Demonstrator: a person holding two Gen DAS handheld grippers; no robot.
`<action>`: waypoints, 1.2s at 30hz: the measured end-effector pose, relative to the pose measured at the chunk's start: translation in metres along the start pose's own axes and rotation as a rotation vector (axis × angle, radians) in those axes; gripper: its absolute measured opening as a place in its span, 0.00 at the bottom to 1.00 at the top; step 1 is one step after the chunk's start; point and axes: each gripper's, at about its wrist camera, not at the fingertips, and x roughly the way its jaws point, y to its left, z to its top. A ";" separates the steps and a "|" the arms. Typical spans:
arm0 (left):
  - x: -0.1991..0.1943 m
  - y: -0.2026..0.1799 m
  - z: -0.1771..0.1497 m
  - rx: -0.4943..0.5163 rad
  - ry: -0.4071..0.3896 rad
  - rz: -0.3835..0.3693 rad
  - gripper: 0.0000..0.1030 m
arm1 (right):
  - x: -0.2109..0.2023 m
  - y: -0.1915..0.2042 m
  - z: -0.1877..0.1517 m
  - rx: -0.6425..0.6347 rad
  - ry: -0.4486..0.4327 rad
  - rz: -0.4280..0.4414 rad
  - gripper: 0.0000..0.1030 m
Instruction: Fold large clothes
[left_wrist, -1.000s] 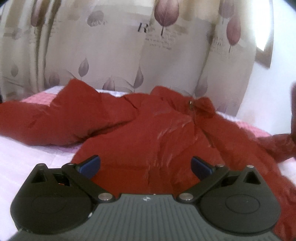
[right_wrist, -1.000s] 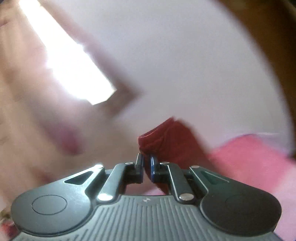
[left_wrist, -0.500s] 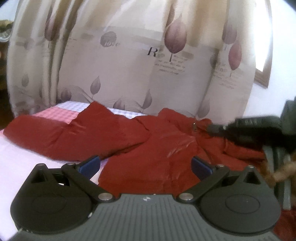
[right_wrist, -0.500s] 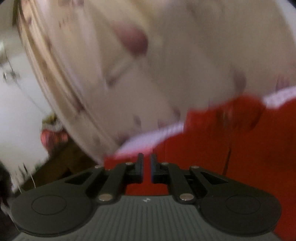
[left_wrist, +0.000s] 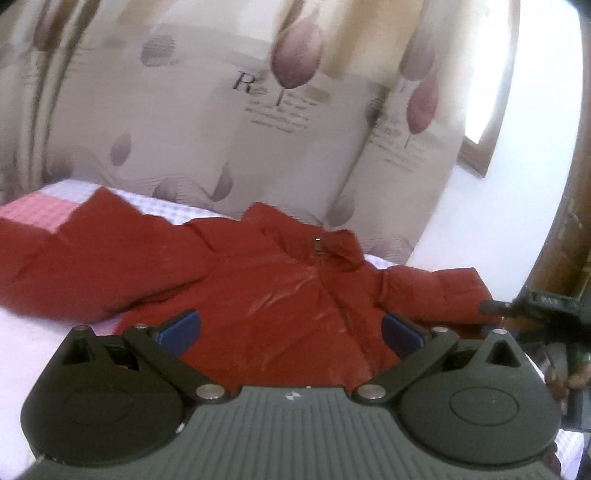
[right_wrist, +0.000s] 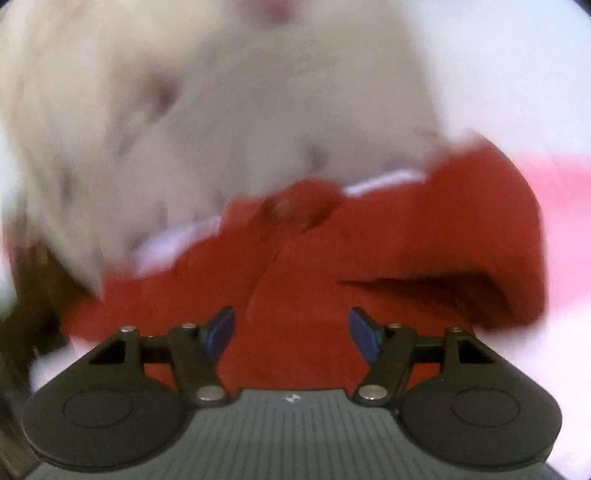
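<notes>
A red padded jacket (left_wrist: 280, 295) lay spread on the bed (left_wrist: 22, 343), front up, its zipper pull near the collar, before a leaf-printed curtain (left_wrist: 229, 122). The left gripper (left_wrist: 290, 328) hung over the jacket's lower part, its fingers spread wide, gripping nothing. The right gripper (right_wrist: 291, 332) (its view badly blurred) had just been opening; nothing sat between its fingers, only red cloth beyond.
</notes>
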 end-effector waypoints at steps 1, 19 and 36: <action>0.005 -0.005 -0.002 0.008 -0.004 0.015 1.00 | 0.006 -0.010 0.004 0.088 -0.013 -0.023 0.68; 0.036 0.019 -0.032 -0.052 0.098 0.072 1.00 | 0.090 -0.012 0.013 0.416 -0.200 0.172 0.10; -0.007 0.010 -0.033 0.000 0.013 0.132 1.00 | 0.167 0.040 -0.062 0.389 0.267 0.244 0.06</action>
